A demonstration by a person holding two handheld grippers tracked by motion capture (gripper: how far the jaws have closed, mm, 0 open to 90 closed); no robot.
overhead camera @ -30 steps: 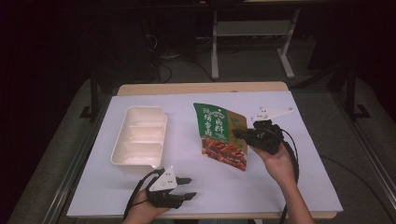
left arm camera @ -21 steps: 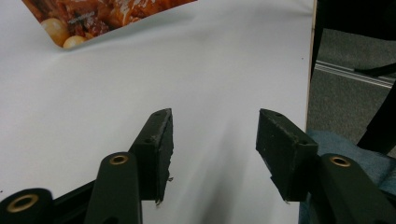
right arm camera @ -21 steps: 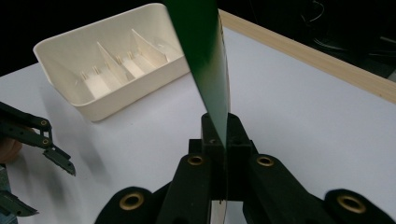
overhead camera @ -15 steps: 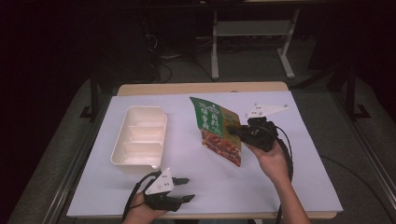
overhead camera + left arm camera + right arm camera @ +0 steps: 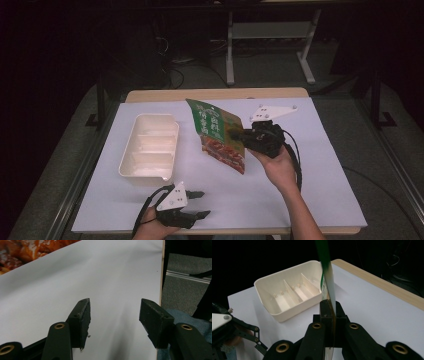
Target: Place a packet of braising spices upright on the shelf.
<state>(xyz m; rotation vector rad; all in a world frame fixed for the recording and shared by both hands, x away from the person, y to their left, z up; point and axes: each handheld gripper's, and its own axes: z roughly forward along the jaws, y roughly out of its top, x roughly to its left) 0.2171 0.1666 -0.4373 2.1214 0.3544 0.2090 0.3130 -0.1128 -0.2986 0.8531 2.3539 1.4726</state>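
One white divided tray (image 5: pixel 149 148) left of held pouch (image 5: pixel 216 133), table (image 5: pixel 310 165) otherwise bare

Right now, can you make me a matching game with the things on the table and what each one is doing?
Things:
1. snack pouch
2. white tray
3. left gripper
4. right gripper

States:
A. open, holding nothing, near the table's front edge
B. sitting on the table, compartments empty
C. lifted off the table, green with a food picture
D. clamped on the pouch's edge

Pairs: 1-C, 2-B, 3-A, 4-D

Black claws (image 5: pixel 113 322), brass-ringed pivot screws, grey three-cornered plates.
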